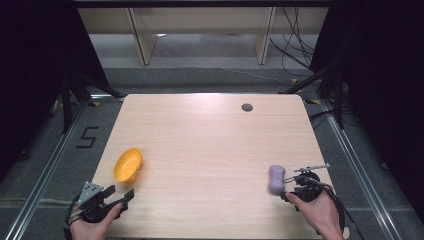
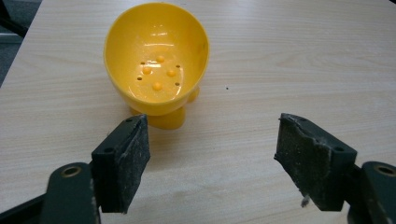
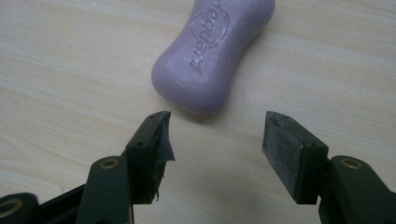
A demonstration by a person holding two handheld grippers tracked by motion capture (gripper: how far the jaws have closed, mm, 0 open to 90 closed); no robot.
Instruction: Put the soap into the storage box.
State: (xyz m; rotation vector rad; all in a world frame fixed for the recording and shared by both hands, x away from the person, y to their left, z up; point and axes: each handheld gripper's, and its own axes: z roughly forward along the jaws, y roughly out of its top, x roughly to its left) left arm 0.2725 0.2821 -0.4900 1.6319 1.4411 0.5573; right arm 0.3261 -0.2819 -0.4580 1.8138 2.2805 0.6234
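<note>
A yellow soap dish [image 1: 128, 164] with small holes and short feet stands on the wooden table [image 1: 210, 145] at the left; it looms just beyond the jaws in the left gripper view [image 2: 156, 60]. My left gripper [image 1: 120, 195] [image 2: 212, 158] sits a little in front of it, open and empty. At the right lies a purple bar of soap [image 1: 276, 179] [image 3: 215, 51] with embossed lettering. My right gripper [image 1: 287, 192] [image 3: 217, 149] hovers close behind the bar's near end, open, its pads apart from the soap.
A round grommet hole [image 1: 247, 107] sits near the table's far edge. Grey floor, metal rails and black stands surround the table, with loose cables at the back right. A number five is taped on the floor at the left.
</note>
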